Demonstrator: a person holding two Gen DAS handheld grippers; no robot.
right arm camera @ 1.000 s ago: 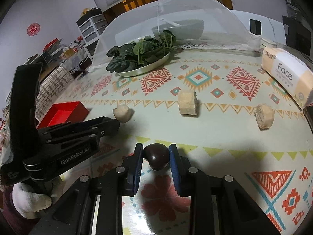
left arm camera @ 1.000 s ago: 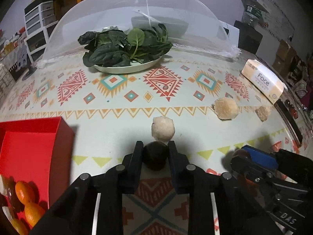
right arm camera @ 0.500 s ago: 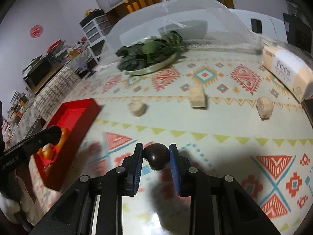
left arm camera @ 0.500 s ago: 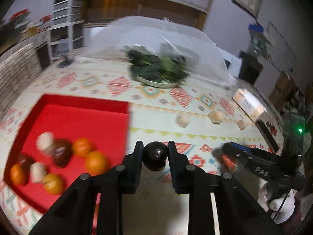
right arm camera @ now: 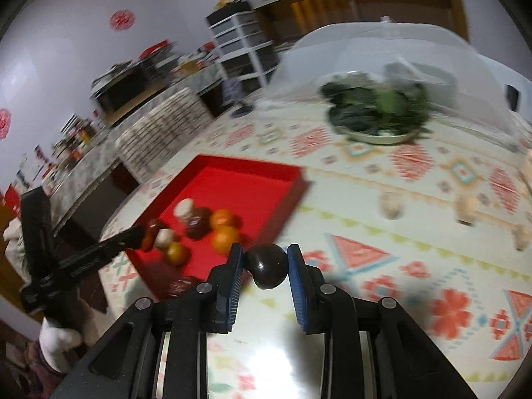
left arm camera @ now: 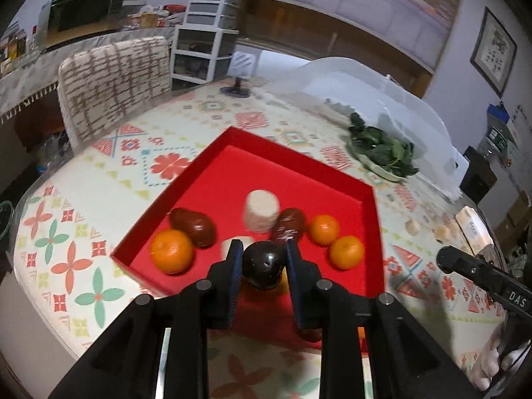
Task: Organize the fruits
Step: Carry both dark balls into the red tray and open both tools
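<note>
Red and shallow, a tray (left arm camera: 367,199) sits on the patterned tablecloth (left arm camera: 139,153) as two hand-held grippers carry dark fruit toward it. The left gripper (left arm camera: 262,259) is clamped on a dark round fruit (left arm camera: 262,264), pinched between its blue pads (left arm camera: 234,266) and held above the tray's near part. Below it in the tray lie three oranges (left arm camera: 171,256), two reddish-brown fruits (left arm camera: 194,226) and a pale cylindrical piece (left arm camera: 261,211); a further pale piece is half hidden behind the left finger.

In the right wrist view, the right gripper (right arm camera: 266,266) is likewise closed on a second dark fruit (right arm camera: 267,266), gripped by both pads (right arm camera: 296,269) over the tablecloth just right of the tray's near right corner.

Farther across the table, a plate of leafy greens (left arm camera: 382,153) sits at the edge of a translucent mesh food cover (left arm camera: 365,89). Three small pale pieces (right arm camera: 390,204) lie in a row on the cloth to the right, blurred. A fabric-covered chair (left arm camera: 113,79) stands at the table's far left, with plastic drawer units (left arm camera: 206,36) against the wall and a framed picture (left arm camera: 493,50) on the right wall.
</note>
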